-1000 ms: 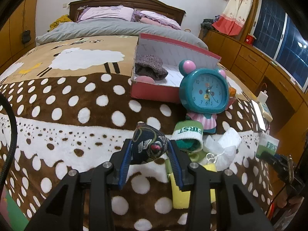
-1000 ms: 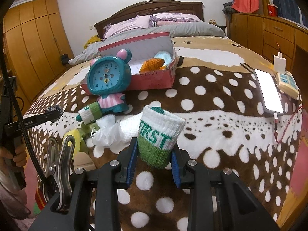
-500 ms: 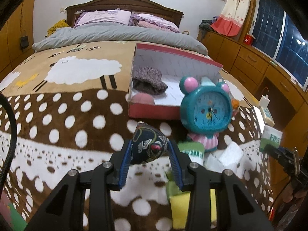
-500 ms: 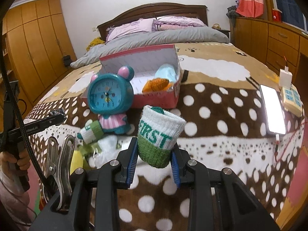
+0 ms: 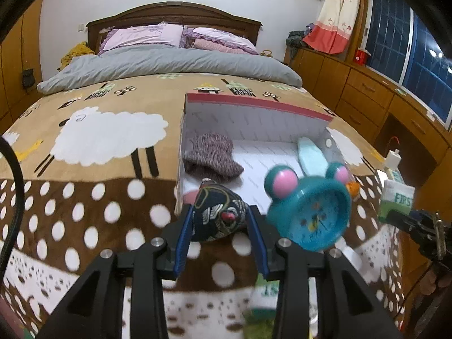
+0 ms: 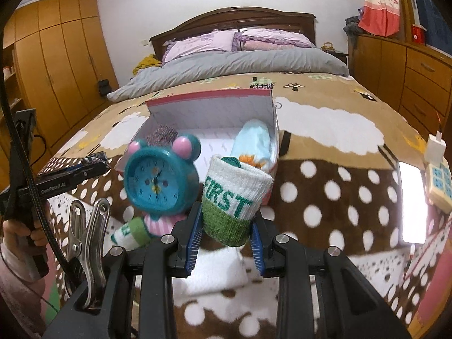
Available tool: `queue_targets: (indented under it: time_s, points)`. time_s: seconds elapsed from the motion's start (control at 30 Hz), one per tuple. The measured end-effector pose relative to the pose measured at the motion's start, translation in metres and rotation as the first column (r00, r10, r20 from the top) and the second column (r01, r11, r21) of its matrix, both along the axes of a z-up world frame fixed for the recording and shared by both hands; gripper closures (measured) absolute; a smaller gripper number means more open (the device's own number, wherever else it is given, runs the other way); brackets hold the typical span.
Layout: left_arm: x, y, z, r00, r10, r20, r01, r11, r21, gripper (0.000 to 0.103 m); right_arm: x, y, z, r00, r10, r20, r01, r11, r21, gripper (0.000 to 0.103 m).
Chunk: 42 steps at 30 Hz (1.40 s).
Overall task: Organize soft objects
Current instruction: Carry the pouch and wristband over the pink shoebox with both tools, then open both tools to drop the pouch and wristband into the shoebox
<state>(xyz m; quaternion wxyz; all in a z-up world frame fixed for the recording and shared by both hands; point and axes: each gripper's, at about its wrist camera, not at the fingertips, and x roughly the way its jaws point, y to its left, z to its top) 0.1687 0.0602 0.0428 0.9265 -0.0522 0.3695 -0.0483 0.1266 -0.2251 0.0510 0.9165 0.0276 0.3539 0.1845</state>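
Your left gripper [image 5: 219, 220] clamps a dark patterned sock ball [image 5: 217, 214]; your right gripper [image 6: 226, 226] clamps a white-green "FIRST" sock roll [image 6: 233, 197], pink-rimmed cardboard box [image 6: 210, 96] at twelve o'clock.

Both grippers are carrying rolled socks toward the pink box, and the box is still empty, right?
Not empty. The left wrist view shows a purple knit item and a light blue item already inside the pink box. The left gripper and right gripper do each hold a rolled sock.
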Motion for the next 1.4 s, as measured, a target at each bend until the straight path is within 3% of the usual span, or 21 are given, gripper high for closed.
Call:
queue_targets:
  time_s: [0.53,1.23,1.4]
  points:
    - [0.073,-0.007,-0.001,1.000,-0.014,-0.007,0.015,0.999,0.034,0.063,0.067,0.014,0.013,1.000,0.009,-0.004,-0.009,1.000,-0.028,0.071]
    - [0.117,-0.005,-0.021,0.999,-0.006,-0.049,0.007,1.000,0.013,0.063,0.139,0.036,-0.017,0.997,0.039,-0.064,-0.042,0.998,-0.037,0.071]
    - [0.126,-0.007,-0.026,0.998,-0.007,-0.068,0.007,1.000,0.005,0.063,0.148,0.031,-0.024,0.995,0.046,-0.090,-0.046,0.999,0.009,0.071]
